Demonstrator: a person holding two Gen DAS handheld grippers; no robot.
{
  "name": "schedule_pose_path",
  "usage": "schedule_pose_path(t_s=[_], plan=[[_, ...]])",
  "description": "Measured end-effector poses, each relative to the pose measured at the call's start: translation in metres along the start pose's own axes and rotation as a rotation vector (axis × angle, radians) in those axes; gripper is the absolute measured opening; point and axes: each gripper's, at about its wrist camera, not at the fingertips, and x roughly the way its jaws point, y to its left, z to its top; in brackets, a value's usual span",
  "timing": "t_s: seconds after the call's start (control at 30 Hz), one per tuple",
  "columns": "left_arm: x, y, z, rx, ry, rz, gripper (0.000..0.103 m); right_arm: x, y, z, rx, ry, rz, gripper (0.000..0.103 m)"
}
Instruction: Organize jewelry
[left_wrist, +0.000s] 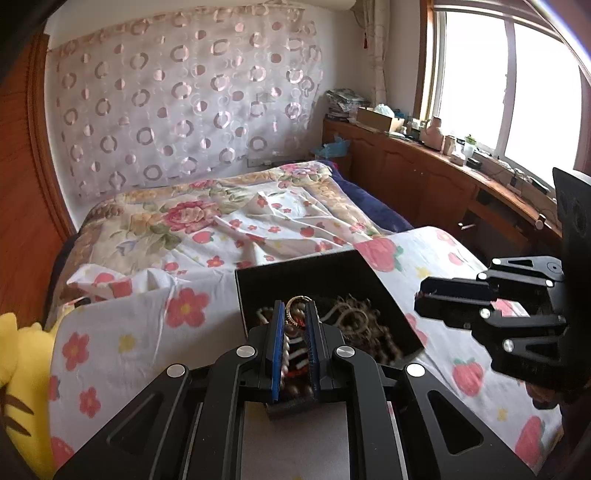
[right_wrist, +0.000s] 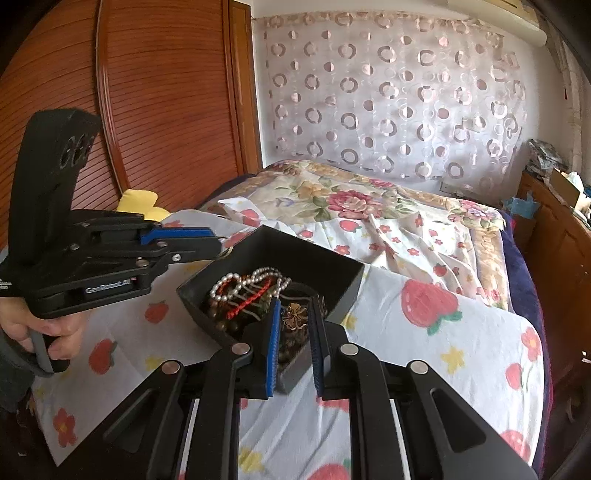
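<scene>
Left gripper (left_wrist: 295, 314) is nearly closed, its blue pads pinching a gold ring (left_wrist: 295, 308) that stands up between the fingertips. In the right wrist view the same gripper (right_wrist: 218, 245) hangs over the near-left corner of the box, a small gold loop just showing at its tip; the person's hand (right_wrist: 44, 332) grips its handle with fingers on the trigger.

Right gripper (right_wrist: 293, 314) is set narrow, with a gold clover-shaped charm (right_wrist: 294, 315) seen between the pads. Whether the pads actually press on it cannot be told. In the left wrist view this gripper (left_wrist: 419, 295) points in from the right, beside the box, with its tips close together.

Black jewelry box (right_wrist: 314, 258), open-topped, sits on the bed at an angle to both cameras. Contents are a tangle: a pearl strand (right_wrist: 236, 282), a red braided cord (right_wrist: 251, 299), dark beads (right_wrist: 218, 321) and thin pale chains (left_wrist: 351, 314).

Box rests on a white sheet (right_wrist: 424, 332) printed with strawberries and flowers. Behind it lies a floral quilt (right_wrist: 332, 195). A yellow plush toy (left_wrist: 14, 369) is at the bed's left edge. A ring-patterned sheer curtain (left_wrist: 184, 92) covers the far wall; a wooden slatted door (right_wrist: 147, 92) stands on the left and a cluttered window ledge (left_wrist: 443, 147) on the right.
</scene>
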Motion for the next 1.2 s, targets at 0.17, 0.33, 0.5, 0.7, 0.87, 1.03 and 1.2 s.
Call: schedule_pose_path(t_s=[0.17, 0.33, 0.5, 0.7, 0.87, 1.03, 1.2], plan=[[0.017, 0.006, 0.005, -0.007, 0.015, -0.003, 0.01, 0.021, -0.002, 0.009, -0.007, 0.02, 0.009, 0.017], [0.025, 0.012, 0.002, -0.024, 0.022, -0.001, 0.01, 0.039, -0.005, 0.015, 0.01, 0.038, 0.03, 0.018], [0.018, 0.016, -0.001, -0.042, 0.013, 0.006, 0.017, 0.042, -0.008, 0.016, 0.034, 0.037, 0.028, 0.037], [0.002, 0.008, -0.008, -0.033, -0.014, 0.032, 0.04, 0.025, -0.003, 0.015, 0.036, 0.003, 0.001, 0.039], [-0.018, 0.003, -0.018, -0.049, -0.049, 0.054, 0.078, 0.004, -0.002, 0.008, 0.075, -0.04, -0.029, 0.051], [-0.039, -0.003, -0.03, -0.06, -0.069, 0.114, 0.094, -0.017, -0.002, -0.004, 0.12, -0.068, -0.082, 0.078], [-0.062, -0.014, -0.044, -0.05, -0.086, 0.164, 0.095, -0.038, 0.006, -0.019, 0.151, -0.108, -0.165, 0.101]])
